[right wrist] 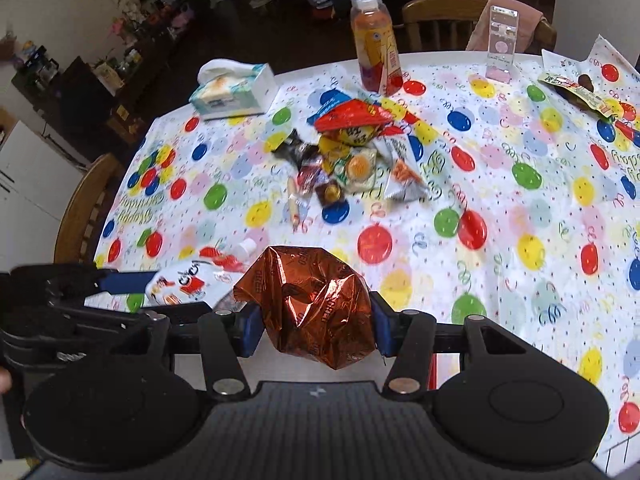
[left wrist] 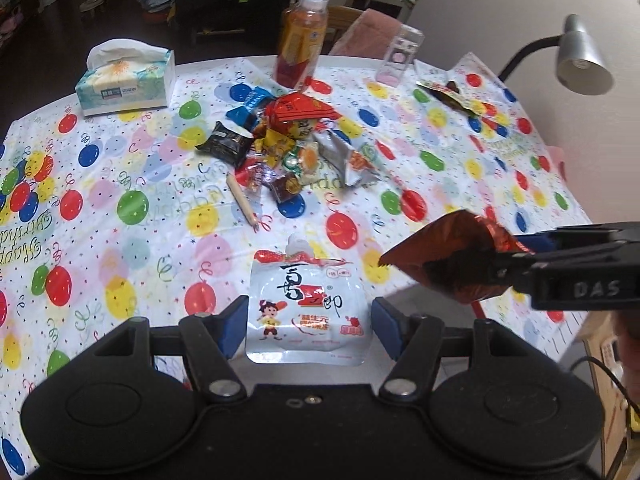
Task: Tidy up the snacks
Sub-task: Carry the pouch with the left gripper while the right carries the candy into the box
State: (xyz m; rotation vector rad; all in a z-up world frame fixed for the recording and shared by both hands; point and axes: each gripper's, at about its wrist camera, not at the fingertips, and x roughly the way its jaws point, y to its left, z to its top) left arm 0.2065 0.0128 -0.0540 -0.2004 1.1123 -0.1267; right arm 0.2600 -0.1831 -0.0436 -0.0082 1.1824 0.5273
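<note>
Balloon-printed cloth covers the desk [left wrist: 120, 208], with chairs and dark shelving behind it. Near the middle lies a heap of snacks [left wrist: 288, 140]; a tissue box [left wrist: 124, 84] sits far left, a juice bottle [left wrist: 300, 44] stands just beyond the heap, and a clear box [left wrist: 400, 56] stands to the right of the bottle.

At the near edge, the left hand-held gripper [left wrist: 310, 330] is released, its blue pads on either side of a white drink pouch [left wrist: 306, 312] lying flat on the cloth, with a gap on each side.

To the right, the right hand-held gripper [right wrist: 316, 326] is clenched on a crumpled copper-red foil packet [right wrist: 316, 308], held above the desk.
</note>
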